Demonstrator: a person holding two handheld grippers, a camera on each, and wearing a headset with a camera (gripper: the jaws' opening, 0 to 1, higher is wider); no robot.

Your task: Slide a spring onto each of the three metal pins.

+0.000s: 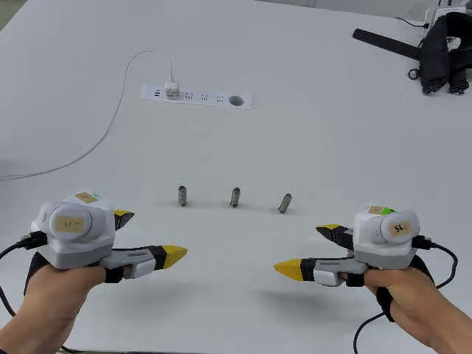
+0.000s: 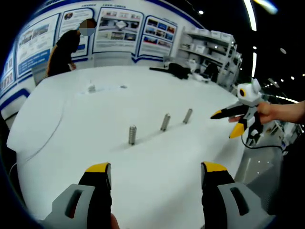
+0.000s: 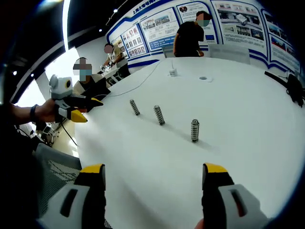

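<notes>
Three upright metal pins stand in a row on the white table, each with a spring around it: the left pin, the middle pin and the right pin, which leans a little. The same pins show in the left gripper view and in the right gripper view. My left gripper is open and empty, near the front left. My right gripper is open and empty at the front right.
A white power strip with a plugged-in charger and cable lies further back. Black gear lies at the far right corner. People stand beyond the table's far edge. The table stretches wide around the pins.
</notes>
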